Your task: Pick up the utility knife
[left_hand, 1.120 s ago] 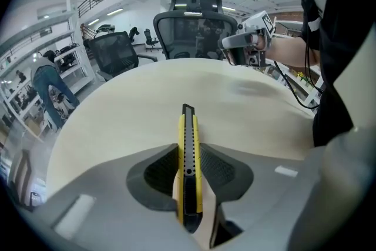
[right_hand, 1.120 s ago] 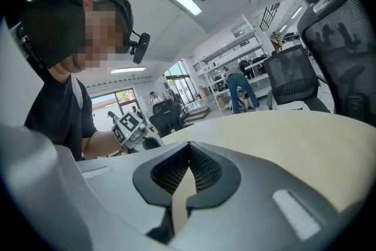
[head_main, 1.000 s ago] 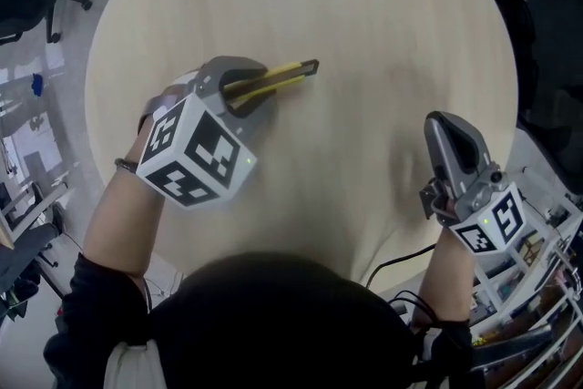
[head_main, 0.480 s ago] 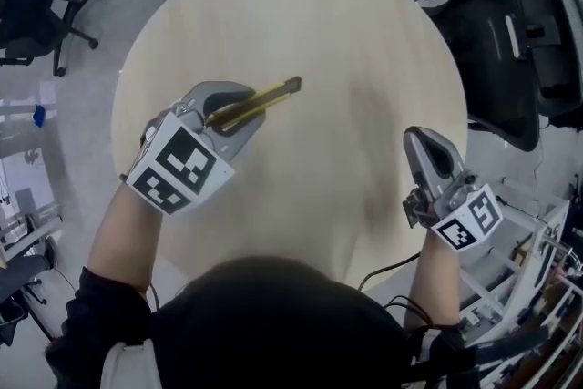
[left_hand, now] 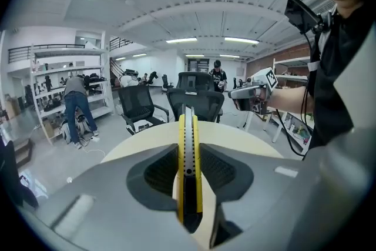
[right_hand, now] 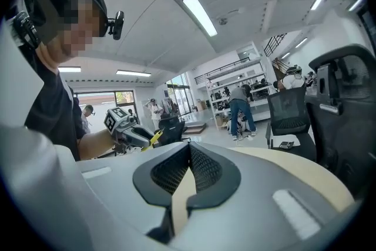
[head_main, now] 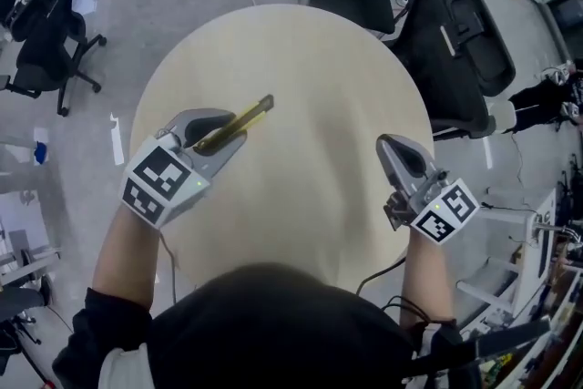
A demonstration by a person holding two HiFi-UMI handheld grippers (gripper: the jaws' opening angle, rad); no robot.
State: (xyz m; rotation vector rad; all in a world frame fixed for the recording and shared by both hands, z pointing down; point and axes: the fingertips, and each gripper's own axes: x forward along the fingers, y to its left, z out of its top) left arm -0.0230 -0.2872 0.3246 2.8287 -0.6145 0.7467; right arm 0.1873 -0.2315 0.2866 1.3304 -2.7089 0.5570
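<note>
My left gripper (head_main: pixel 211 132) is clamped on the utility knife (head_main: pixel 246 117), long axis along the jaws, tip far-right, probably clear of the round table (head_main: pixel 310 59). Right gripper (head_main: pixel 401 158) closed, empty.

The left gripper (head_main: pixel 211 137) sits at the left centre of the head view, angled to the upper right, its jaws clamped on the utility knife (head_main: pixel 246 117). The bare left forearm (head_main: pixel 127 246) runs down behind it. The right gripper (head_main: pixel 396 150), right of centre, points up the frame, jaws pressed together on nothing, with the right forearm (head_main: pixel 426 273) below.
</note>
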